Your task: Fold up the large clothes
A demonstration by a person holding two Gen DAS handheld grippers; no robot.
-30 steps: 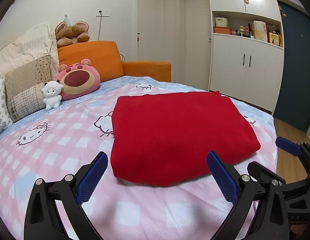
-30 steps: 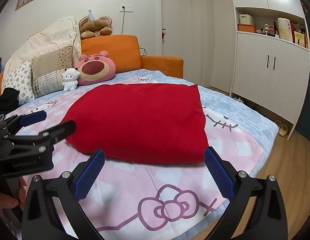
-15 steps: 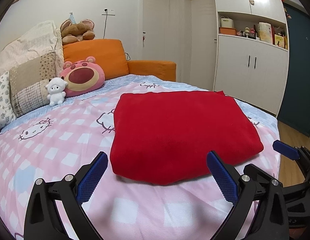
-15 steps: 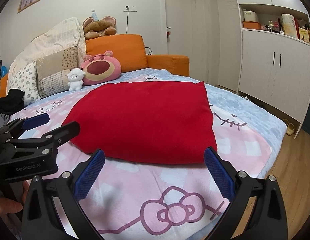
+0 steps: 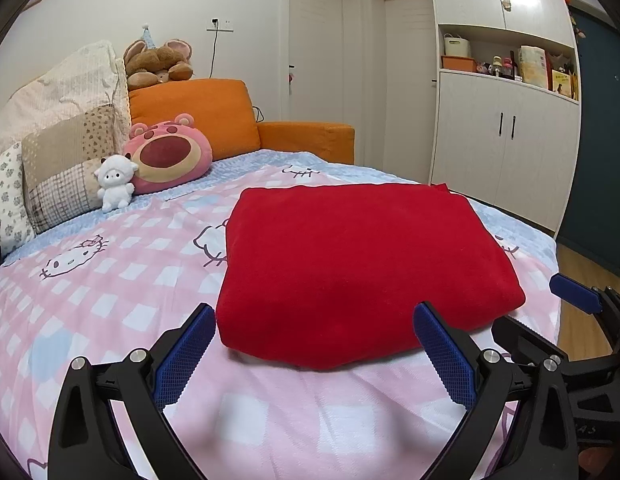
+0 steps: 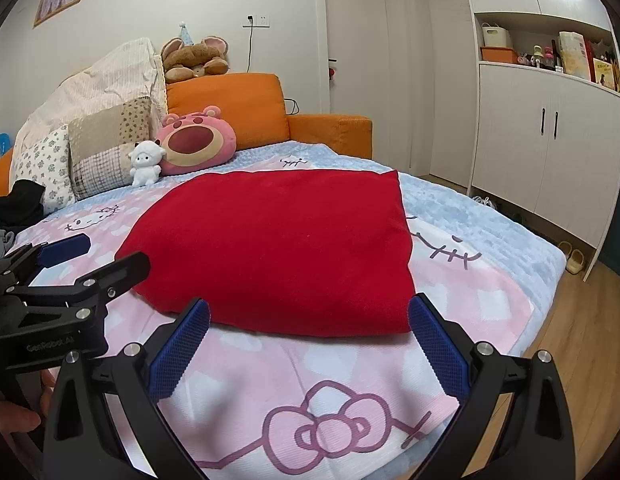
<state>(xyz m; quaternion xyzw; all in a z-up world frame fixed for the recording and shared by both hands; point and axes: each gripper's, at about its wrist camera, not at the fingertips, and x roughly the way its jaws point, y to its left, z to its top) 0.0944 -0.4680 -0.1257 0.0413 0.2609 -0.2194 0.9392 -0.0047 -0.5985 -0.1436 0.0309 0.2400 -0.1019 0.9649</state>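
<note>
I see the red cloth (image 5: pixel 361 268) lying folded into a thick rectangle on the bed (image 5: pixel 110 280), flat on the pink checked cover. From it, the headboard end lies beyond its far-left corner: the pink bear cushion (image 5: pixel 170 152) and the small white lamb (image 5: pixel 116 186) sit there against the pillows (image 5: pixel 66 160), well apart from the cloth. My left gripper (image 5: pixel 313 356) hovers just short of the cloth's near edge, jaws spread wide with nothing between the blue pads (image 5: pixel 186 356). My right gripper (image 6: pixel 310 352) sits the same way at the cloth's near right corner, jaws wide apart and empty, not touching the fabric. In the right view the left gripper (image 6: pixel 70 256) shows beside the cloth's left edge. White cabinets (image 5: pixel 505 152) stand past the cloth's far-right side.
</note>
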